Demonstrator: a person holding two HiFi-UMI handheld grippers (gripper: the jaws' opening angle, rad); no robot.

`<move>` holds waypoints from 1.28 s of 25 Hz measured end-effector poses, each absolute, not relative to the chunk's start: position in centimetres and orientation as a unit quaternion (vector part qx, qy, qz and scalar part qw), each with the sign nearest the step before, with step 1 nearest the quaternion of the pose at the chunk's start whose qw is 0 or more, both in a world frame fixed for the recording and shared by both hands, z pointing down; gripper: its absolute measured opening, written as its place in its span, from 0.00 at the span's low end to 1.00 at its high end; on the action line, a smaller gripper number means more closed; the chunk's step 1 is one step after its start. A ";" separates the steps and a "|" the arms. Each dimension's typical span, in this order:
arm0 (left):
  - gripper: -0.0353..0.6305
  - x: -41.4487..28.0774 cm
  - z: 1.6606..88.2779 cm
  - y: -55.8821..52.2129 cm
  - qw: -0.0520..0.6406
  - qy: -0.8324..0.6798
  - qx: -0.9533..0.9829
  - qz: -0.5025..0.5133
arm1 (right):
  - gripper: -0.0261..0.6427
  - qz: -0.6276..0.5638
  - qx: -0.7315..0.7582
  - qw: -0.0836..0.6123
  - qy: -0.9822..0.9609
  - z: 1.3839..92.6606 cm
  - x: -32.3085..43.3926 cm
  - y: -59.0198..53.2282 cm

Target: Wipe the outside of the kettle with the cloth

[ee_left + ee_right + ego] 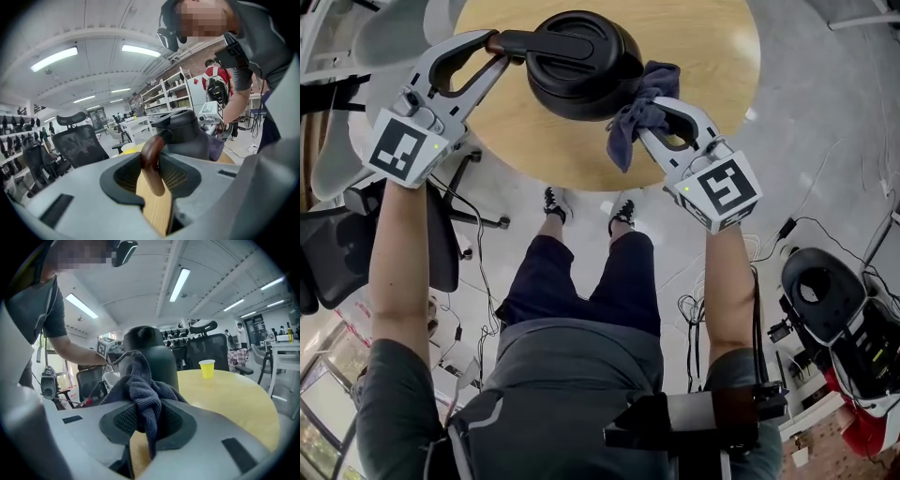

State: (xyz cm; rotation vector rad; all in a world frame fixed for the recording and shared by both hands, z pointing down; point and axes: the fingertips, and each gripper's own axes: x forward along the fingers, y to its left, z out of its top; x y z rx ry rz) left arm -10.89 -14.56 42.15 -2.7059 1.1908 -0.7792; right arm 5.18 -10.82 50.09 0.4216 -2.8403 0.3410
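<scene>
Head view: kettle (pixel 581 66) seen on the table (pixel 712 56), its handle (pixel 520 42) clamped by the left gripper (pixel 492 52); cloth (pixel 628 131) pinched in the right gripper (pixel 664 112), laid against the kettle's side. Pushed too hard, the kettle could be tipped, or the cloth dragged loose.

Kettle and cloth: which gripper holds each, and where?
Left gripper holds the kettle by its handle; right gripper pinches the cloth by a bunched fold.

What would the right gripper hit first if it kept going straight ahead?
Likely the side of the black kettle; the dark blue cloth in the right gripper bunches just before it.
</scene>
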 end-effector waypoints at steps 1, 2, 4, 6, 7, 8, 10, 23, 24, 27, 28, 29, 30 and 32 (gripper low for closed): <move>0.23 -10.9 42.0 -14.4 0.047 0.385 -0.886 -0.254 | 0.18 0.118 0.143 0.133 -0.974 50.8 5.0 -10.5; 0.23 -11.0 41.9 -14.1 0.051 0.381 -0.888 -0.253 | 0.18 0.120 0.141 0.141 -0.973 51.4 4.8 -10.2; 0.24 -11.2 41.6 -13.3 0.057 0.372 -0.892 -0.251 | 0.18 0.119 0.140 0.154 -0.971 52.0 4.6 -9.5; 0.24 -11.3 41.2 -12.4 0.061 0.364 -0.895 -0.250 | 0.18 0.114 0.146 0.165 -0.969 52.3 4.5 -8.8; 0.24 -11.3 40.9 -12.2 0.062 0.365 -0.896 -0.245 | 0.18 0.113 0.149 0.170 -0.968 52.4 4.6 -8.6; 0.24 -11.2 40.6 -12.1 0.061 0.367 -0.897 -0.238 | 0.18 0.113 0.152 0.175 -0.966 52.5 4.6 -8.4; 0.25 -11.2 40.6 -12.1 0.044 0.376 -0.898 -0.224 | 0.18 0.114 0.155 0.182 -0.964 52.7 4.8 -8.5; 0.32 -10.6 42.9 -11.7 -0.094 0.451 -0.875 -0.148 | 0.19 0.092 0.191 0.046 -0.976 42.3 5.1 -15.5; 0.32 -10.7 43.1 -11.8 -0.106 0.457 -0.871 -0.142 | 0.19 0.090 0.184 0.046 -0.978 42.6 5.1 -16.1; 0.32 -11.0 43.5 -12.0 -0.129 0.471 -0.864 -0.126 | 0.19 0.097 0.162 0.036 -0.981 43.5 4.8 -17.1; 0.32 -10.9 43.4 -11.7 -0.130 0.472 -0.863 -0.125 | 0.19 0.099 0.159 0.034 -0.982 43.6 4.8 -17.0; 0.32 -10.9 43.2 -11.2 -0.129 0.474 -0.862 -0.124 | 0.19 0.101 0.158 0.037 -0.982 43.9 5.0 -16.7; 0.32 -10.7 42.9 -10.7 -0.129 0.475 -0.862 -0.122 | 0.19 0.103 0.159 0.046 -0.981 44.5 5.2 -16.3; 0.32 -10.3 42.6 -9.8 -0.131 0.476 -0.862 -0.115 | 0.19 0.107 0.157 0.071 -0.979 46.3 5.3 -15.4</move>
